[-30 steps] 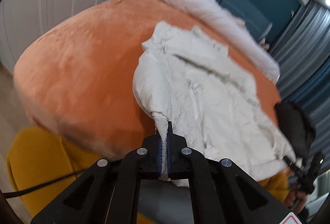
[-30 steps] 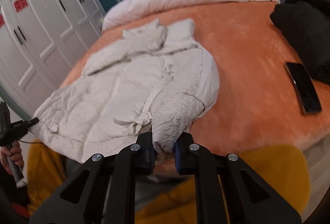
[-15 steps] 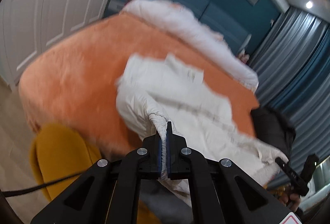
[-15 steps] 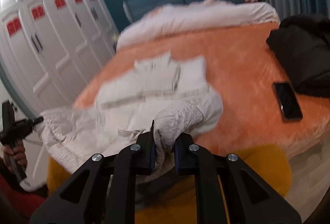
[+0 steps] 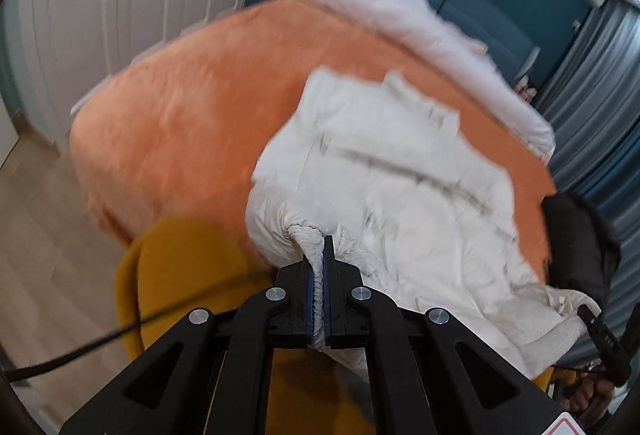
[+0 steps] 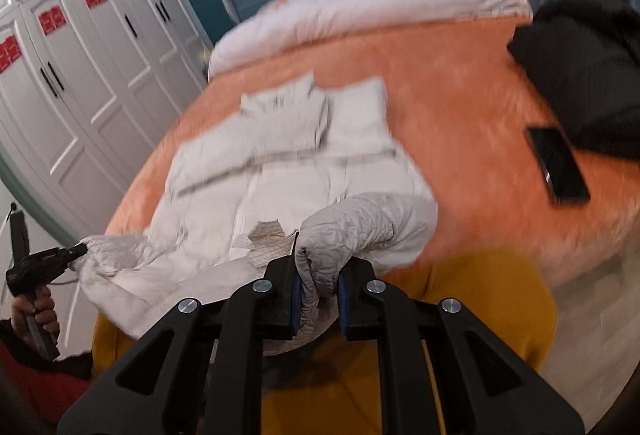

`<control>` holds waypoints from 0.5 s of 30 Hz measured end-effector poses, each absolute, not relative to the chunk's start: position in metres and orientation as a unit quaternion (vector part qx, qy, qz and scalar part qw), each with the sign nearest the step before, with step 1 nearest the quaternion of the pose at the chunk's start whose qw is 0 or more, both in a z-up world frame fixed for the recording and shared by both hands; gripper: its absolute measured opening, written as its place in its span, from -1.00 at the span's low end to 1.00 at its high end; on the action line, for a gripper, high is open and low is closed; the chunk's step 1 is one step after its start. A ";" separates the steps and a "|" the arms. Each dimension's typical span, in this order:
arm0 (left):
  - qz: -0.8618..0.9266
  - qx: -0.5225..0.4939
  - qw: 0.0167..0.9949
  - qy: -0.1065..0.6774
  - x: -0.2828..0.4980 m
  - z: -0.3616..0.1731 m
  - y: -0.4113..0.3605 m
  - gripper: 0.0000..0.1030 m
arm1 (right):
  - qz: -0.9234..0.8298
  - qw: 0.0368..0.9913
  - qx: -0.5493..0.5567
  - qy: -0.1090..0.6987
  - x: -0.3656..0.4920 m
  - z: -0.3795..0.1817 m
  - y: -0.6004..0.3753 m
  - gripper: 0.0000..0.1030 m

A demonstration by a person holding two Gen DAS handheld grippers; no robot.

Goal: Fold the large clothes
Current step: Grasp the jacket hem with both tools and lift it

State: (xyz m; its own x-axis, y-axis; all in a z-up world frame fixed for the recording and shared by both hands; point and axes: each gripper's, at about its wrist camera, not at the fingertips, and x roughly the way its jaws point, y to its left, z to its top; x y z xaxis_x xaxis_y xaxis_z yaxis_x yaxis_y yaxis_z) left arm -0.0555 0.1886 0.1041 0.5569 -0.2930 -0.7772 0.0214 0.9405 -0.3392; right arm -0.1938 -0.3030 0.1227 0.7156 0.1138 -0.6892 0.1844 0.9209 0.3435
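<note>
A white puffer jacket (image 5: 400, 171) lies on an orange bed cover (image 5: 180, 107), collar toward the headboard; it also shows in the right wrist view (image 6: 288, 171). My left gripper (image 5: 319, 267) is shut on the jacket's bottom left corner, lifted off the bed's foot edge. My right gripper (image 6: 318, 275) is shut on the cuff of a jacket sleeve (image 6: 360, 219) at the bottom right, also lifted. The left gripper also shows at the left of the right wrist view (image 6: 76, 253), holding the hem.
A black garment (image 6: 580, 75) and a dark phone (image 6: 558, 165) lie on the bed's right side. A white duvet (image 6: 360, 7) lies at the headboard. A yellow seat (image 6: 480, 315) stands below the bed's foot. White wardrobes (image 6: 80, 75) line the left wall.
Both grippers have pulled back and up from the bed, lifting the jacket's lower end and dragging it toward the foot edge. The views are blurred by motion.
</note>
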 end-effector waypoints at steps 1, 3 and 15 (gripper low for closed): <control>-0.090 -0.154 0.869 0.461 -0.058 0.105 0.190 -0.99 | -0.020 0.905 0.193 0.379 -0.197 0.123 -0.300 -0.75; -0.090 -0.160 0.878 0.443 -0.058 0.116 0.191 -0.99 | -0.021 0.913 0.184 0.363 -0.201 0.136 -0.297 -0.75; -0.103 -0.157 0.944 0.270 0.073 0.176 0.145 -0.94 | -0.018 0.955 0.223 0.193 -0.067 0.187 -0.350 -0.74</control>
State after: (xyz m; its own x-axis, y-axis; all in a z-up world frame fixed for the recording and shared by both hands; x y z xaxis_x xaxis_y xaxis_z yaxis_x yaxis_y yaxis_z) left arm 0.0731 0.1448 0.1759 0.8331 -0.2798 -0.4772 0.1108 0.9296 -0.3516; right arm -0.0669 -0.3498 0.1870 0.9252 0.0507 -0.3761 0.1211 0.8998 0.4192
